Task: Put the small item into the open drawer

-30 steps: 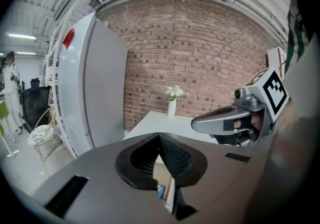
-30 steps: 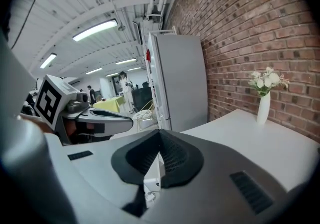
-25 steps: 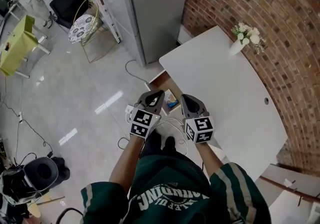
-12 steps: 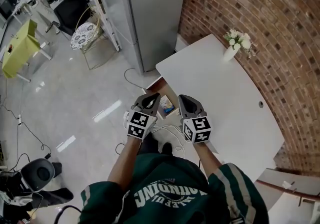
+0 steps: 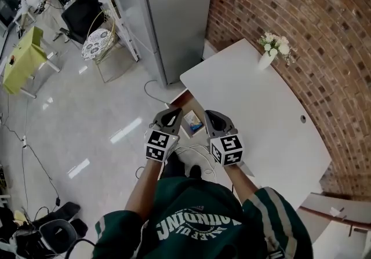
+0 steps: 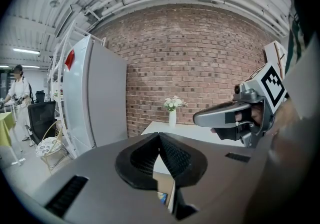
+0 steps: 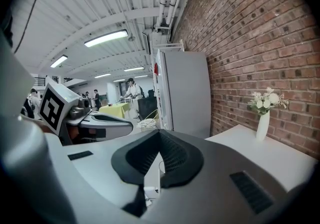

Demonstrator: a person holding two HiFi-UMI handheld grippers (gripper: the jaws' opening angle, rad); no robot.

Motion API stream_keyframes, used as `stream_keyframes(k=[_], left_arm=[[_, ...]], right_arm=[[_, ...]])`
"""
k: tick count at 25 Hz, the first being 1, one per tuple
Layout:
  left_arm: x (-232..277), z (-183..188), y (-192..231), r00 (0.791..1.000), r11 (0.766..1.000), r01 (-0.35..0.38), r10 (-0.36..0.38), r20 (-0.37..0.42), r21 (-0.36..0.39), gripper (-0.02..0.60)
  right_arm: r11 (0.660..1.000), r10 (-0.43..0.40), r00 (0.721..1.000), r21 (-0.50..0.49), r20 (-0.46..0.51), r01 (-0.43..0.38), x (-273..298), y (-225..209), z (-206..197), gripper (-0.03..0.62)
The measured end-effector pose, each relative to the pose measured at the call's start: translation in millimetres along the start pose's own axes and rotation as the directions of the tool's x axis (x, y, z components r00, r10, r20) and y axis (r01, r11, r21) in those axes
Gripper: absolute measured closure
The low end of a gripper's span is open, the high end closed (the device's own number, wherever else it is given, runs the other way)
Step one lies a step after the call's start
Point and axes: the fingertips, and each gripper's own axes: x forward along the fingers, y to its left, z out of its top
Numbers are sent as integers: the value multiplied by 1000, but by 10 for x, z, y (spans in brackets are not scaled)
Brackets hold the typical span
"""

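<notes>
Since a second ago, barely anything's been shifted: at the white table (image 5: 261,113) edge, the open wooden drawer (image 5: 186,100) is still hovered over by the left gripper (image 6: 159,143) and right gripper (image 7: 159,140), jaws pressed together, empty. The small blue-and-white packet (image 5: 195,124) is laid inside the drawer, its long axis too tiny to be judged.

A red brick wall (image 5: 301,8) fills the head view from twelve to four o'clock; a white table (image 5: 261,113) stands against it at three, with a vase of white flowers (image 5: 271,49) at two; a tall grey cabinet (image 5: 174,14) rises at twelve; the pale glossy floor (image 5: 87,119) spreads to nine, reflecting light; a lime-green table (image 5: 20,61) and a black chair (image 5: 84,11) sit at ten; strip lights (image 7: 106,38) line the white ceiling.
</notes>
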Motion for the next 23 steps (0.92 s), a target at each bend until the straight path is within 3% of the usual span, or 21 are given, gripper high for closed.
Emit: stream_keyframes(k=[23], left_arm=[[67, -49, -81, 1000, 1000, 0, 0, -22, -13, 566]], right_arm=[[1000, 19, 1000, -4, -2, -19, -36, -74, 29, 569]])
